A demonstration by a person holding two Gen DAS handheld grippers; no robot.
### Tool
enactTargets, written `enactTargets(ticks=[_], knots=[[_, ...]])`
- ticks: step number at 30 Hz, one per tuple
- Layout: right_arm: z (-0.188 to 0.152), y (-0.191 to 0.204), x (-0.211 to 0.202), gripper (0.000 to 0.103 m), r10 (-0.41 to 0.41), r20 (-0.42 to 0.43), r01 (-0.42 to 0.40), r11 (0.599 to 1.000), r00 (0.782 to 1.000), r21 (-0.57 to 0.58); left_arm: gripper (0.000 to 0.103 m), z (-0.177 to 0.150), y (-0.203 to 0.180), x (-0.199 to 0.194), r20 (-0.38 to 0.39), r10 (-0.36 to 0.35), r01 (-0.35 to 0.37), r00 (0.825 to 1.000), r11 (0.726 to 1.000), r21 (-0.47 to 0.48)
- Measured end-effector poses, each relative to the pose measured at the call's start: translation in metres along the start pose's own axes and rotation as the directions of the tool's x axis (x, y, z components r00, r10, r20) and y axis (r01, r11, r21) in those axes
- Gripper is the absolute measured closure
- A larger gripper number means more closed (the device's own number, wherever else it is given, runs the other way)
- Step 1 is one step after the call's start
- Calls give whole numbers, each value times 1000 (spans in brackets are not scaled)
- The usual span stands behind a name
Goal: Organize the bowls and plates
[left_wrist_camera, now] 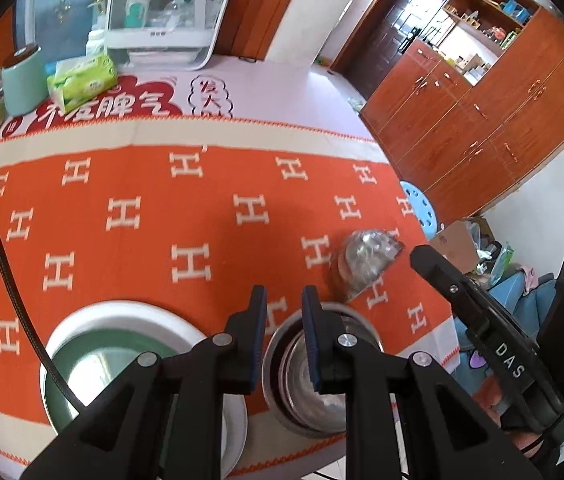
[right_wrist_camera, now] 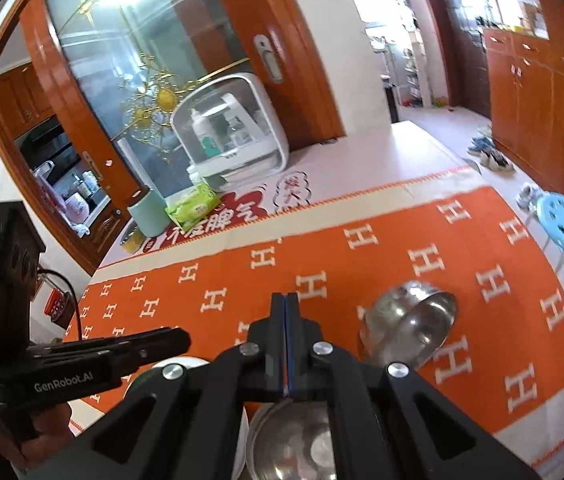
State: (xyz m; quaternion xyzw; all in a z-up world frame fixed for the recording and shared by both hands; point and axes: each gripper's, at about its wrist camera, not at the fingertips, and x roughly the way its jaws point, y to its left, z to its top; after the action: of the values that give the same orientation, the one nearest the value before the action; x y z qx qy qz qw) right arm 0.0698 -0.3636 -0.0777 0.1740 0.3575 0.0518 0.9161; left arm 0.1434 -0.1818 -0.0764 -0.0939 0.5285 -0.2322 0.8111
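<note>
Steel bowls (left_wrist_camera: 313, 372) sit stacked under both empty closed fingers (left_wrist_camera: 282, 300) (right_wrist_camera: 285, 300) on the orange-clothed bench (left_wrist_camera: 154, 216); wooden cabinets (left_wrist_camera: 481, 120) behind.

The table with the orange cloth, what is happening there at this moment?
A person holds a gripper in each hand over the orange cloth. The left gripper and the right gripper hold nothing. The steel bowls sit nested beside the green plate, near the table edge. One more steel bowl lies tilted, apart from them.
</note>
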Motion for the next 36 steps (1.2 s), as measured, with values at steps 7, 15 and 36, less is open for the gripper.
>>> enactTargets(ticks=[7,15,36], knots=[[-17,-12,-15,103,-21,-2,21,999,1000,34,87,-13,-10,-4,-16,-5,6,1000,1000,27],[-38,-22,-31,103,-33,-3,34,997,999,64,87,-34,-24,-10,-37,1,1,999,998,56],[-53,-33,-44,103,-81,-9,81,989,997,126,86,-34,-33,-4,-84,-45,53,995,994,96]])
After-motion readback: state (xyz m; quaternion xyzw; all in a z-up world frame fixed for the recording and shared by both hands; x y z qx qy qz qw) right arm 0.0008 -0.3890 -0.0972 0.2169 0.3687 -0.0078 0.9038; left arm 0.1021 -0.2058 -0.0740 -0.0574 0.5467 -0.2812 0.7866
